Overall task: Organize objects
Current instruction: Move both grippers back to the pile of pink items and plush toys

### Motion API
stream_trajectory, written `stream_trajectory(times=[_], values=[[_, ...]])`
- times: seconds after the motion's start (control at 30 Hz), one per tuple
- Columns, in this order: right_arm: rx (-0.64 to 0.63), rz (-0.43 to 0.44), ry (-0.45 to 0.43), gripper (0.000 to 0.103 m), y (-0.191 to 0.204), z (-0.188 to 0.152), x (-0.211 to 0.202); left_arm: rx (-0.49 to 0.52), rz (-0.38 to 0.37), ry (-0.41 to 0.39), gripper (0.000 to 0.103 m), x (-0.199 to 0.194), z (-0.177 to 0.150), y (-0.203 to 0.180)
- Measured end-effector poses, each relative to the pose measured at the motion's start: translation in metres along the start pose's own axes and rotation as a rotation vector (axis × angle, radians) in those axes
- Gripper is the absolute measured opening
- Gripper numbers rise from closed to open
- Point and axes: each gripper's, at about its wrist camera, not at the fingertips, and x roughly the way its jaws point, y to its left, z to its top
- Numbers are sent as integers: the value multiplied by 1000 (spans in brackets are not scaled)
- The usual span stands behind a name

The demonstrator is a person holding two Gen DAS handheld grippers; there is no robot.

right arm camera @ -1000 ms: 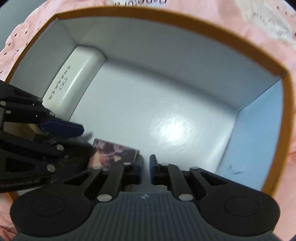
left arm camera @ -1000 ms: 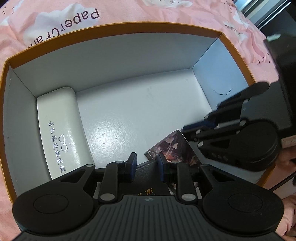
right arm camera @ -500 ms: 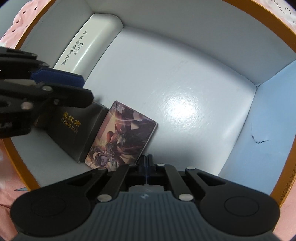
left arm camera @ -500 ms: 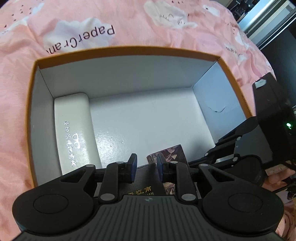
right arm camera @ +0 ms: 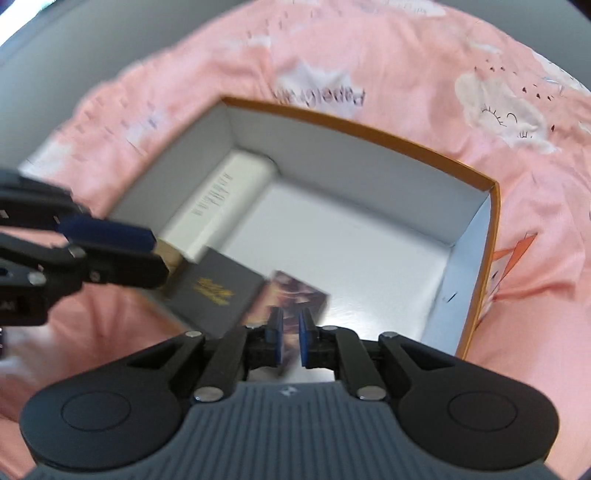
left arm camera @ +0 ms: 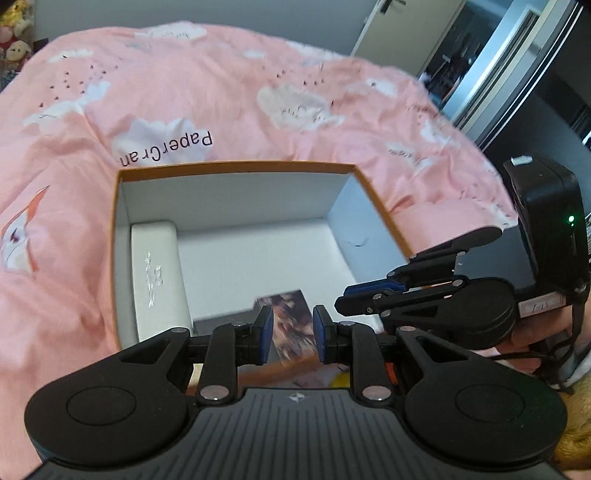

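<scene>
Both tools up out of box (left arm camera: 236, 168) since second ago. We see left tool (left arm camera: 292, 334) slightly parted, empty; right tool (right arm camera: 290, 336) just reopened a crack, empty. Picture card (right arm camera: 295, 295), dark booklet (right arm camera: 218, 291), white case (right arm camera: 221, 199) left inside box on bed. Placement looks done.

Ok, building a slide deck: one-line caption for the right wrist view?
Right gripper empty above an orange-rimmed box holding a white case, dark booklet and picture card.

Home bedroom, pink cloud-print duvet (left arm camera: 229, 92), plush toys (left arm camera: 13, 35)
</scene>
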Motion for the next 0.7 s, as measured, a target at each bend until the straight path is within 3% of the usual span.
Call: stream_trajectory(times=[0.1,0.13,0.2,0.3,0.5,0.6,0.7], values=[[40,29,-72,11,14,-24,-19,-27,6,-9,25,-16,-25,-2],[44,13,-99,16,33,-51,-26,-40,9,-3,25,-20,-33,-1],[57,-1,-145,23,41,-73,-38,-88,15,16,25,-24,-50,4],[97,42,-162,23,50,-92,-49,-148,18,46,25,-28,-77,11],[99,105,-120,23,74,-131,-40,-169,31,110,29,-37,-116,12],[79,146,-86,23,89,-141,-36,-142,23,133,37,-43,-133,6],[37,160,-70,31,107,-148,-35,-102,18,161,44,-47,-151,-1]])
